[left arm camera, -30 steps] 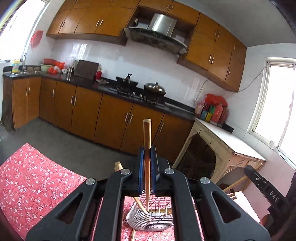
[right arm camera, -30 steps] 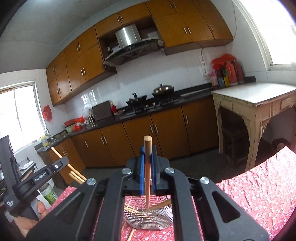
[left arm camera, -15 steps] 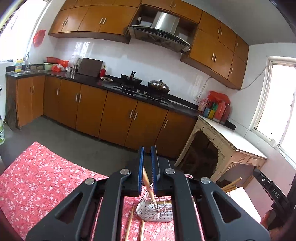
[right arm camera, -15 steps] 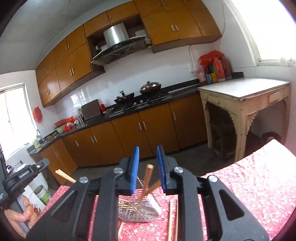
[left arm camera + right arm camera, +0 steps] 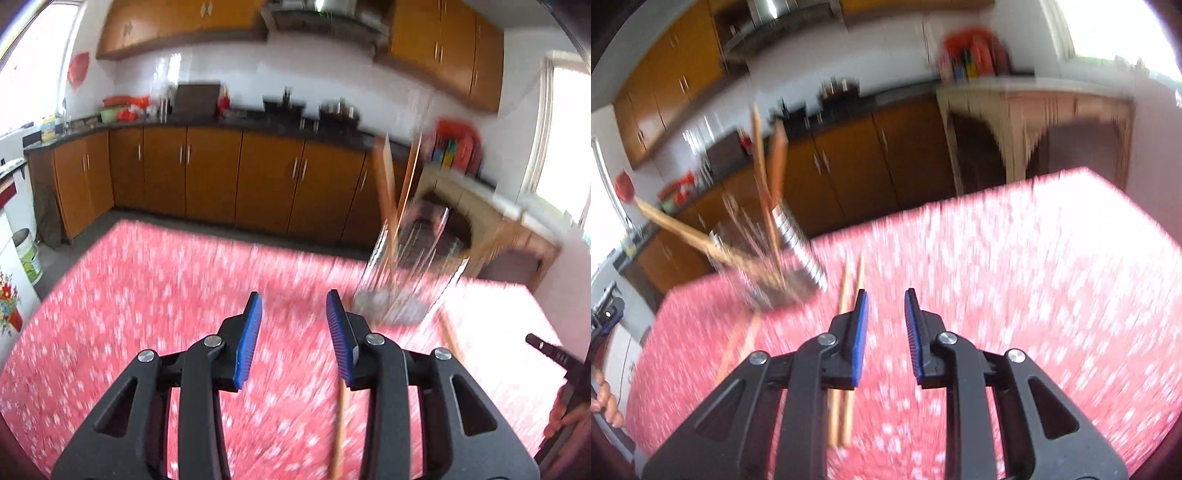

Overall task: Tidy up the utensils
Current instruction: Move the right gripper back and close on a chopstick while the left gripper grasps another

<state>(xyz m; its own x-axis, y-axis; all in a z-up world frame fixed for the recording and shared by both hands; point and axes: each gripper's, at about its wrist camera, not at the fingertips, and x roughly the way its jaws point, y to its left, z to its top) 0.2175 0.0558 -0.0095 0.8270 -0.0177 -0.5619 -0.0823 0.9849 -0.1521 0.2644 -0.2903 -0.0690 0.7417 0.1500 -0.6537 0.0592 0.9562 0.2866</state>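
Observation:
Both views are motion-blurred. A wire utensil basket stands on the red floral tablecloth with wooden chopsticks upright in it. It also shows in the right wrist view, with chopsticks leaning out. My left gripper is open and empty, to the left of the basket. One chopstick lies on the cloth under its right finger. My right gripper is open and empty. Two chopsticks lie on the cloth just left of it, and two more lie further left.
Brown kitchen cabinets and a dark counter run behind the table. A pale side table stands by the window. The other gripper's tip and a hand show at the right edge of the left wrist view.
Both grippers let go of their chopsticks into the basket, opened wider and pulled back and down toward the cloth. The basket now sits off to the side in each view.

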